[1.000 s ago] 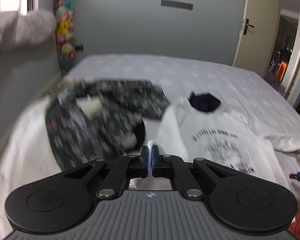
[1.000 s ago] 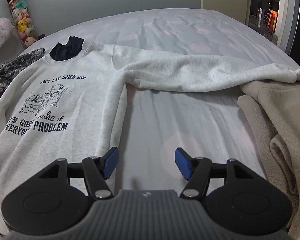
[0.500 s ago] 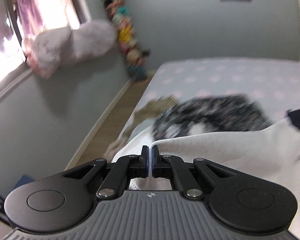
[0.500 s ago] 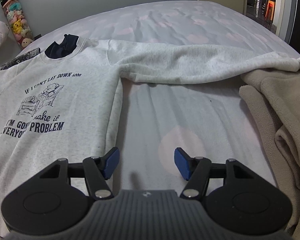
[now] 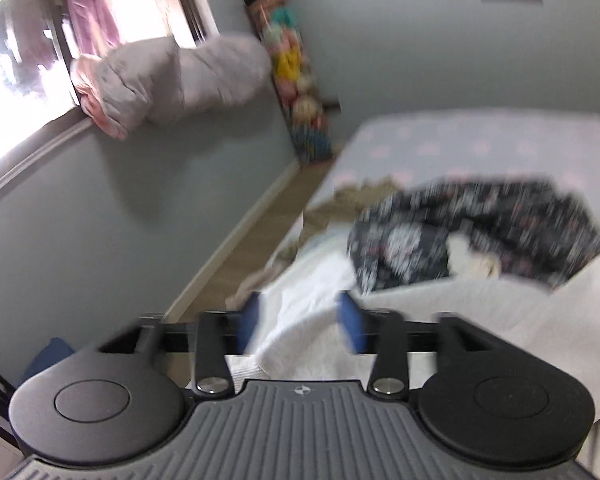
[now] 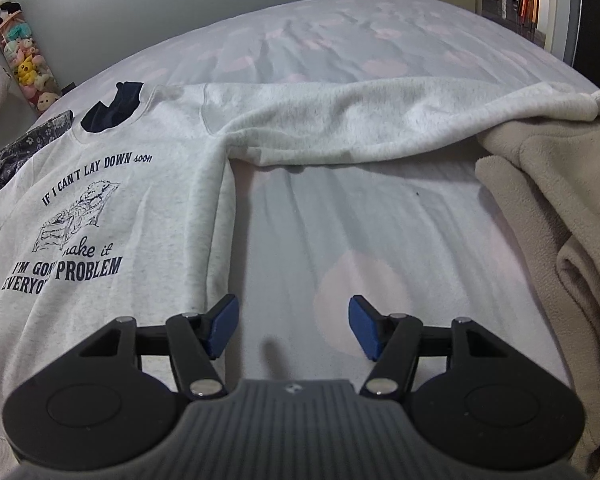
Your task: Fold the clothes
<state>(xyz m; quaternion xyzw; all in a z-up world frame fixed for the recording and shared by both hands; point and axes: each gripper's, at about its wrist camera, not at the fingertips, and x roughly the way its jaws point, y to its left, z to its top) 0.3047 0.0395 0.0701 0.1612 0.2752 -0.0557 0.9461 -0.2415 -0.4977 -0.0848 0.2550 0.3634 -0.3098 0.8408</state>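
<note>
A light grey sweatshirt (image 6: 100,200) with dark printed text lies face up on the bed, its right sleeve (image 6: 380,120) stretched out to the right. My right gripper (image 6: 294,322) is open and empty, low over bare sheet beside the sweatshirt's right side seam. In the left wrist view my left gripper (image 5: 300,320) is open at the bed's left edge, with the sweatshirt's left sleeve (image 5: 304,312) lying loose between its blue pads. The view is blurred.
A dark floral garment (image 5: 480,232) lies on the bed beyond the left sleeve. A beige fleece (image 6: 560,220) is piled at the right. The bed sheet (image 6: 380,240) is pale with pink spots. A wall and floor strip (image 5: 240,248) run along the left bed edge.
My left gripper swung left toward the bed edge pulling the left sleeve out, then opened and let it go. My right gripper stayed open and barely moved.
</note>
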